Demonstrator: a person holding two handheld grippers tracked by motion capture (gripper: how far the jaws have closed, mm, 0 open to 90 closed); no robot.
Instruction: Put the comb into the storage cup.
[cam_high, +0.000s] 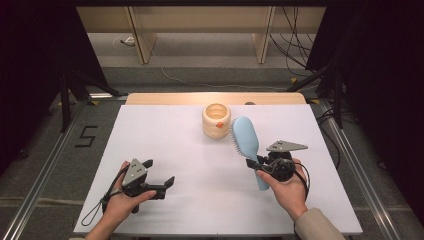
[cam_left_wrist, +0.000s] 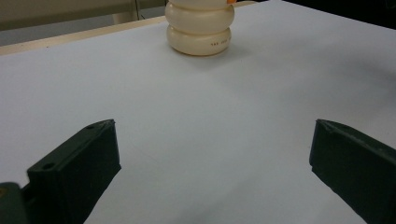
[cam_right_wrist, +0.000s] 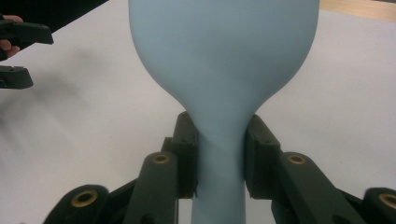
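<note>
Nearest to us, the right tongs (cam_right_wrist: 219, 154) were closed on the neck of the light blue hairbrush (cam_high: 246, 137), just under its broad head, with the handle end pointing back to the hand. We judged the brush light, stiff and rather smooth plastic, so this narrow neck was a good place to hold; the bristle side would give way. The left tongs (cam_left_wrist: 212, 158) stood wide and empty over the white desk (cam_high: 170, 150). Farther away, the brush head was just beside the cream holder (cam_high: 216, 121).
</note>
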